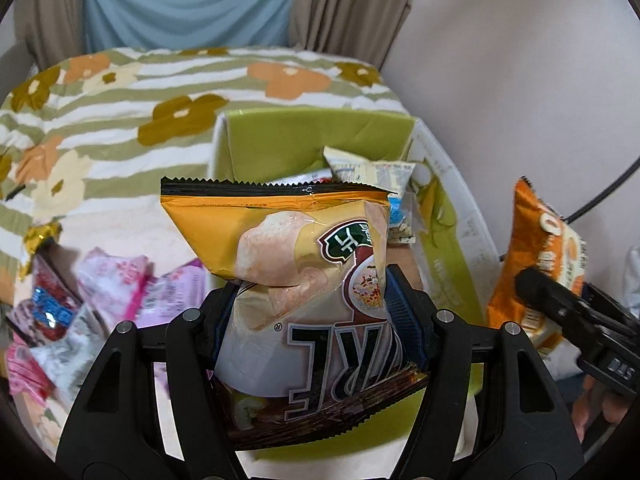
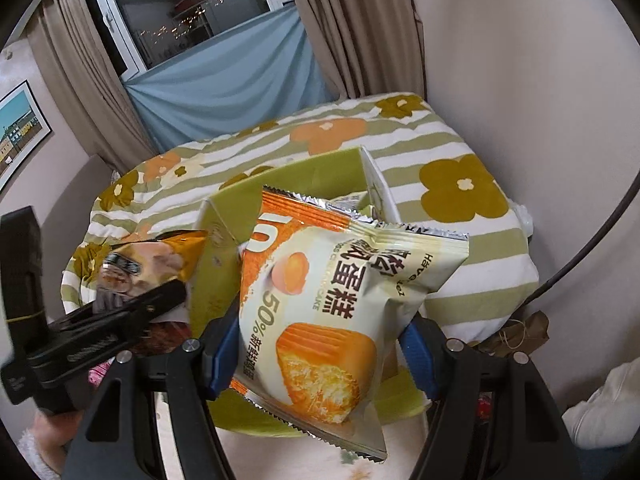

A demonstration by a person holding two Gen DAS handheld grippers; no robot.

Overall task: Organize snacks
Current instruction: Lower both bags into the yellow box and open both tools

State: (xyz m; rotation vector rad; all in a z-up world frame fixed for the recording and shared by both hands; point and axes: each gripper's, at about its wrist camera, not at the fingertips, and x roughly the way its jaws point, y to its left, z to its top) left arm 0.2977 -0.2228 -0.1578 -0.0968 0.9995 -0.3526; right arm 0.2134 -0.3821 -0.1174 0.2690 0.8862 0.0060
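Note:
My left gripper (image 1: 316, 312) is shut on a yellow chip bag (image 1: 304, 280) and holds it over the near side of a green-lined cardboard box (image 1: 304, 136) on the bed. Several snack packets (image 1: 368, 172) lie inside the box. My right gripper (image 2: 316, 344) is shut on an orange and white egg cake packet (image 2: 320, 312) and holds it above the same box (image 2: 224, 208). The cake packet (image 1: 536, 264) and right gripper (image 1: 560, 308) also show at the right of the left wrist view. The chip bag (image 2: 148, 264) and left gripper (image 2: 120, 320) show at the left of the right wrist view.
A pile of pink, red and blue snack packets (image 1: 100, 300) lies on the bed left of the box. A flowered striped quilt (image 1: 120, 92) is bunched behind the box. The wall (image 1: 520, 80) is close on the right, with a black cable (image 1: 608, 192).

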